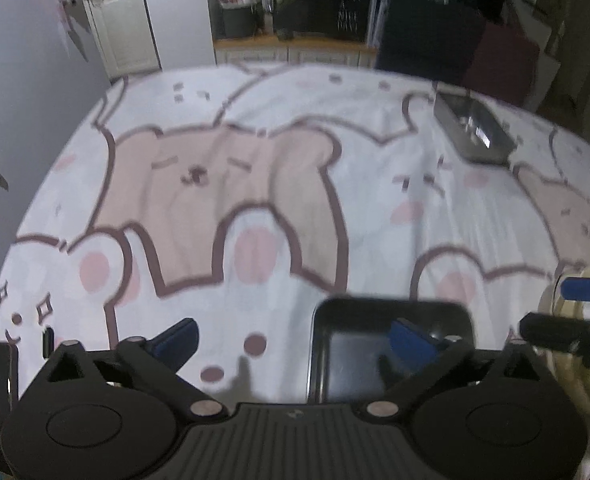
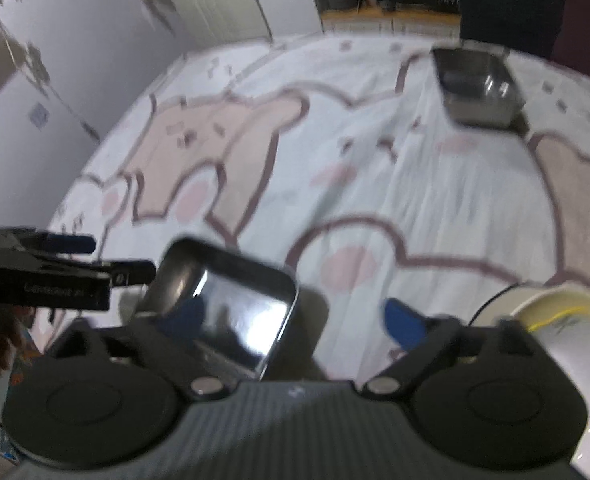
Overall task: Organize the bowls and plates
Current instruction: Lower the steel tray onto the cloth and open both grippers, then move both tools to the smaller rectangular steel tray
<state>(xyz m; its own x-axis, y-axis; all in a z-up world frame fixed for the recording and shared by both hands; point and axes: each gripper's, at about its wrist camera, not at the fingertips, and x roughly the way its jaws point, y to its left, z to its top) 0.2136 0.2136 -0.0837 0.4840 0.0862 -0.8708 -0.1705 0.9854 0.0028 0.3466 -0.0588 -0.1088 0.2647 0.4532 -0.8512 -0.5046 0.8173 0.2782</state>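
Both grippers, left gripper [image 1: 291,344] and right gripper [image 2: 299,320], released, empty; metal tray [image 2: 223,300] set down flat beneath them, apparently placed.

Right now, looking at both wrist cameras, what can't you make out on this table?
- Black tray: left wrist view, its near edge is hidden behind the left hand-held gripper.
- Cream bowl: right wrist view, cut off by the right edge and covered by the right hand-held gripper; contents unseen.
- Steel container: blurred in both views, so its contents are unclear.
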